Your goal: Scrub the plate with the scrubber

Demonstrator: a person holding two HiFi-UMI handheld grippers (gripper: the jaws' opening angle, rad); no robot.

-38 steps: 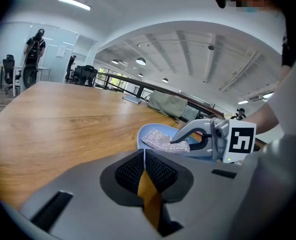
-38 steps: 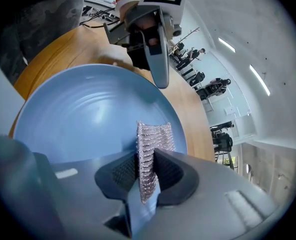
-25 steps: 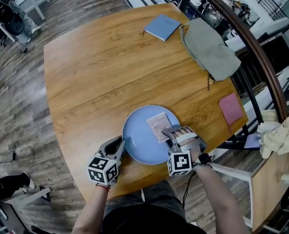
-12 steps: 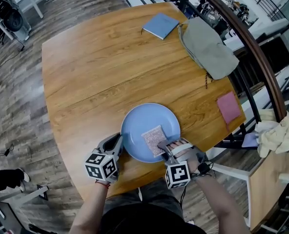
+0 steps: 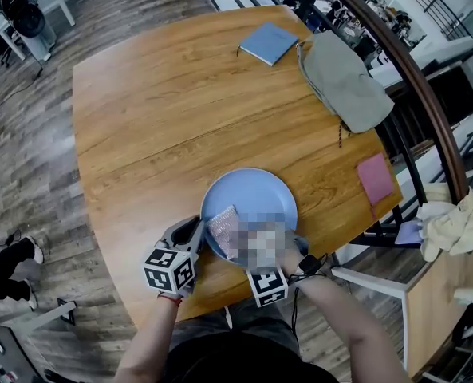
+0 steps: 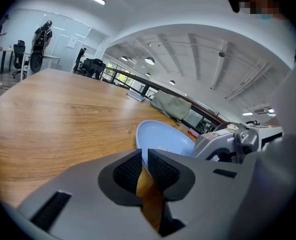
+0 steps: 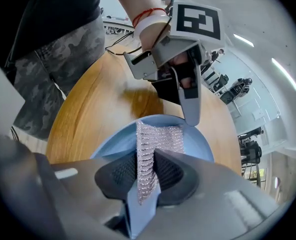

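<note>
Table (image 5: pixel 156 110): wood, visible grain, satin sheen. Plate (image 5: pixel 256 190): smooth, pale blue, soft gloss. Scrubber (image 7: pixel 160 136): silvery knitted mesh, rough, glinting. Left gripper (image 6: pixel 143 166), right gripper (image 7: pixel 148 173): matt grey plastic, cross-hatched on the gripping faces. Bag (image 5: pixel 344 78) at 1 o'clock: matt grey cloth.

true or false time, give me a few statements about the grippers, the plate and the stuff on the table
1. The right hand-held gripper is clamped on the mesh scrubber. True.
2. The left hand-held gripper pinches the rim of the blue plate. True.
3. The mesh scrubber hangs over bare wood, clear of the blue plate. False: it is over the plate's inside, near the left hand-held gripper.
4. The blue notebook lies on the blue plate. False: it lies on the wooden table near the far edge, well apart from the plate.
</note>
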